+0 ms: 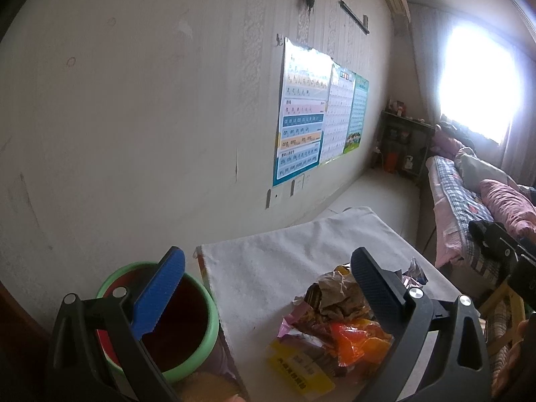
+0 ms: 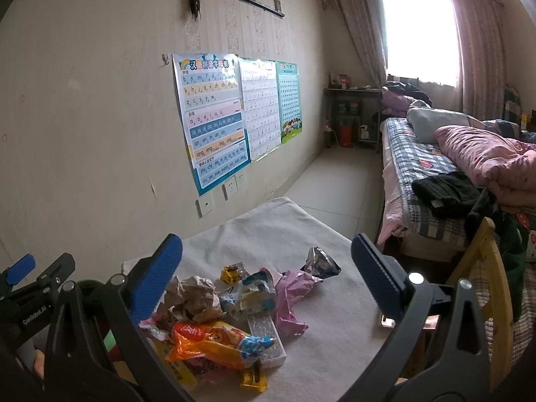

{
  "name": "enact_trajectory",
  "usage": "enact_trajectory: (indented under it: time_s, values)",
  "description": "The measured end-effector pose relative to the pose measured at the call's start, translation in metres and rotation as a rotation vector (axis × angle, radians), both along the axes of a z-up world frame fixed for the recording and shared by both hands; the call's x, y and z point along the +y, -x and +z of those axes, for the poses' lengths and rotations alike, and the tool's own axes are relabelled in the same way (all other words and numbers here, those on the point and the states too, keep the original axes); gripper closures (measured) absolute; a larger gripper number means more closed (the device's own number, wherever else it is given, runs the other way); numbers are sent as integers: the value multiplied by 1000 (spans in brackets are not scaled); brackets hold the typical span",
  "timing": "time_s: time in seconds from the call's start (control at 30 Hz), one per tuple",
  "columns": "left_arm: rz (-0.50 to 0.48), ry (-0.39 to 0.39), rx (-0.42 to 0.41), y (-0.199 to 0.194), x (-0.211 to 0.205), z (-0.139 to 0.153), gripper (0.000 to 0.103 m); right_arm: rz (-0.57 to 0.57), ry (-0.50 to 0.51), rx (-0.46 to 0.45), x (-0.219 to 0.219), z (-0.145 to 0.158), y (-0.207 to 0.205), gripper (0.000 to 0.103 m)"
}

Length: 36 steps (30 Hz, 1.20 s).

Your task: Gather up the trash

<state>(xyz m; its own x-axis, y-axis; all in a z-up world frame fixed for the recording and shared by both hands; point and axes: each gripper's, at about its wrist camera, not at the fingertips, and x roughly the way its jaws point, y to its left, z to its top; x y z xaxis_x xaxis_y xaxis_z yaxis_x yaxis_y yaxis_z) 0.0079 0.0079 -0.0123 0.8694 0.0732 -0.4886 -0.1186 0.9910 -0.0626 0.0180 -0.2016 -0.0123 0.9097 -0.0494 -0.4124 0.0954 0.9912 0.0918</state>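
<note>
A heap of crumpled snack wrappers (image 2: 231, 315) lies on a table covered with a white cloth (image 2: 268, 231); an orange bag (image 2: 214, 341), a pink wrapper (image 2: 291, 298) and a silver one (image 2: 318, 261) stand out. The same wrapper heap (image 1: 335, 321) shows in the left wrist view. A red bin with a green rim (image 1: 174, 321) stands at the table's left edge. My left gripper (image 1: 268, 288) is open above the bin and the heap. My right gripper (image 2: 268, 278) hangs open over the wrappers, empty. The left gripper's body (image 2: 30, 284) appears at the far left.
A wall with posters (image 2: 214, 117) runs along the left. A bed with plaid sheets and pink bedding (image 2: 452, 164) fills the right side. A wooden chair back (image 2: 485, 268) stands by the table's right edge. Tiled floor (image 2: 338, 181) leads to a dark shelf (image 2: 351, 117) under the window.
</note>
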Motion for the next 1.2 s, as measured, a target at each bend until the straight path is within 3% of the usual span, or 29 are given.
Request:
enact_trajectory:
  time_s: [1.2]
  values:
    - [7, 7, 23, 6, 0, -5, 8, 15, -12, 38, 1, -12, -5, 3]
